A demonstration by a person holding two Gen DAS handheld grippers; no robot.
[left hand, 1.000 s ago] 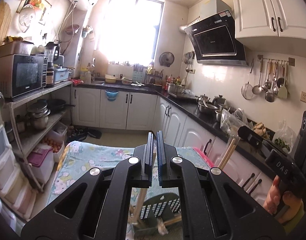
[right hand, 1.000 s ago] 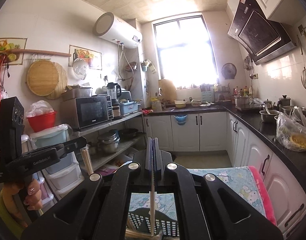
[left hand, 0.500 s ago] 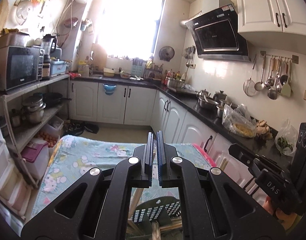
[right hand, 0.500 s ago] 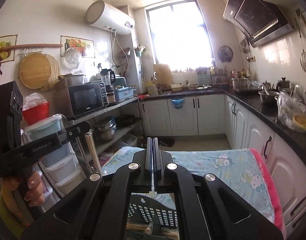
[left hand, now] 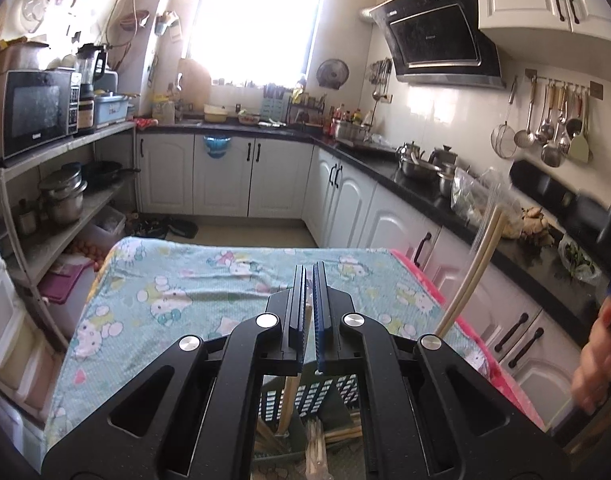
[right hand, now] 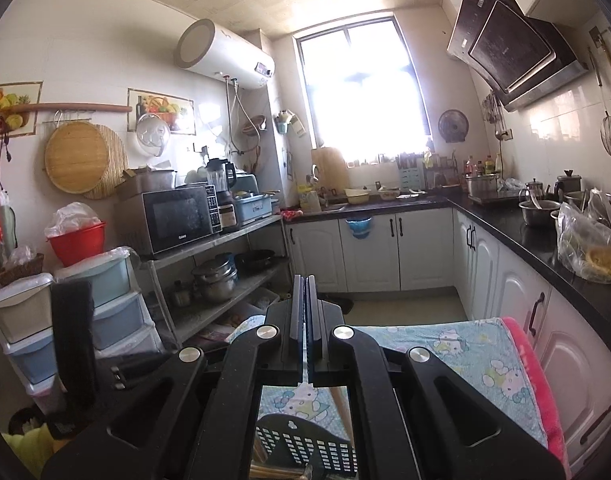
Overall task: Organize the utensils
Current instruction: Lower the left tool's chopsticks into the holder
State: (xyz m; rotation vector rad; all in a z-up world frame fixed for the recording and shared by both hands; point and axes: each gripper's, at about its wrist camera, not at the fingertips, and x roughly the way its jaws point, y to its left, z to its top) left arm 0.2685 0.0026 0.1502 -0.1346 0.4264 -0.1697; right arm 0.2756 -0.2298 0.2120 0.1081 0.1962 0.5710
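Both tongs clamp light, stiff, slippery chopsticks (left hand: 471,270) – right tongs' (right hand: 305,334) at 2 o'clock – left tongs (left hand: 308,320) pinch near mid-shaft.

I can make out very little writing. In the right wrist view, left of centre, the microwave (right hand: 173,222) carries a small white brand name under its door, which looks like "Galanz". The range hood (left hand: 433,36) at my left wrist view's upper right bears a logo too small to read.
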